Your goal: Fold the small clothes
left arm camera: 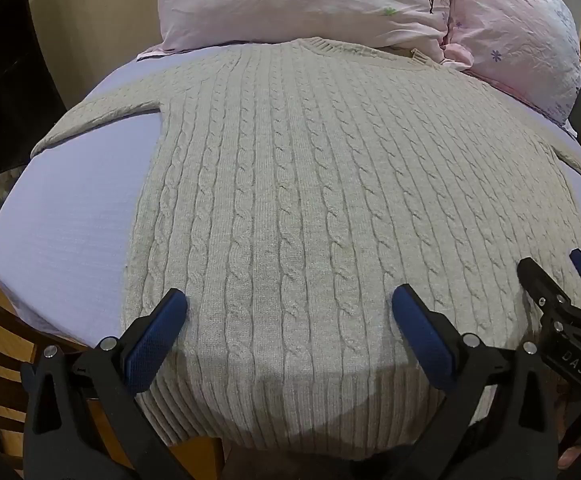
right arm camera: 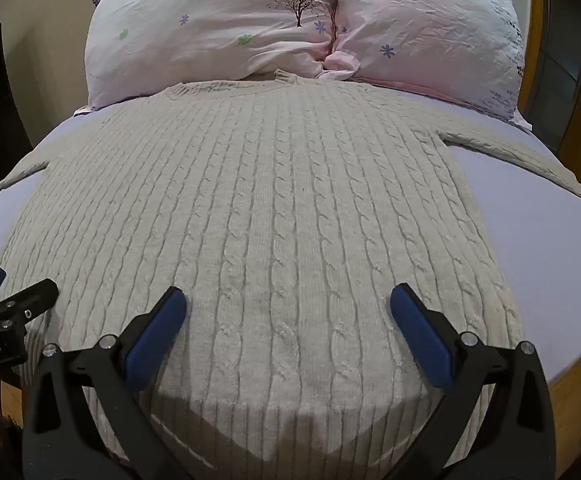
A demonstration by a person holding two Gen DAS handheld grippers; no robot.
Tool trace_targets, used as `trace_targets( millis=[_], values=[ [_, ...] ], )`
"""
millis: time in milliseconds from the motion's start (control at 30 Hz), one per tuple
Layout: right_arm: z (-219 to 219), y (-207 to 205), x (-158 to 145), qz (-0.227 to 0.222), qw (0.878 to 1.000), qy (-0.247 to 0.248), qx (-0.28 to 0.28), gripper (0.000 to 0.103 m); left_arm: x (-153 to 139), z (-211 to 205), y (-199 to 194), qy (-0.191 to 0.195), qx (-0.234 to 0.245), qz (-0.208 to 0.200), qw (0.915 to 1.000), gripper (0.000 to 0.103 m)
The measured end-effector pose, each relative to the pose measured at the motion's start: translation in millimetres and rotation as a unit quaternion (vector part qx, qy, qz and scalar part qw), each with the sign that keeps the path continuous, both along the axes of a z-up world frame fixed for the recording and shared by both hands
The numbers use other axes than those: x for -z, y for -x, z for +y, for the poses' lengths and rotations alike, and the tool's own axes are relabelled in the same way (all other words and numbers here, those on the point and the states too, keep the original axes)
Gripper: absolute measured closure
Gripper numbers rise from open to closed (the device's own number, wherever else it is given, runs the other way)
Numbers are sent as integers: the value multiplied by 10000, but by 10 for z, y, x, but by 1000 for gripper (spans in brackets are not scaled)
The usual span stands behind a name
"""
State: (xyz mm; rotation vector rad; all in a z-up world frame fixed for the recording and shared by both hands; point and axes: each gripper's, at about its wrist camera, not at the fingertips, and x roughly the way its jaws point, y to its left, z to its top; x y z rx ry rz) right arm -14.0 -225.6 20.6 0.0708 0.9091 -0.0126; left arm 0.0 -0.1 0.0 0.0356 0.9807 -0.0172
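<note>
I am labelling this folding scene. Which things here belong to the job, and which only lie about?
Belong to the job:
sweater, spread flat
left gripper, open above the hem
right gripper, open above the hem
sheet, the surface under the sweater

Only lying about:
pillows, at the head of the bed

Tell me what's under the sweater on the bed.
The cable-knit sweater lies spread flat on a lavender sheet, which shows on both sides of it. Its collar reaches the pink pillows. Anything beneath the knit itself is covered.
</note>
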Motion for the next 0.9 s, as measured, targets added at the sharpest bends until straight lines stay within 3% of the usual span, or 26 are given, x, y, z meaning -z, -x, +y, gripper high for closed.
trace_targets(
  millis=[900],
  values=[
    [-7, 13, -11, -23, 10000, 9, 4, 2, -3, 0, 1, 5, 0, -41, 10000, 1]
  ],
)
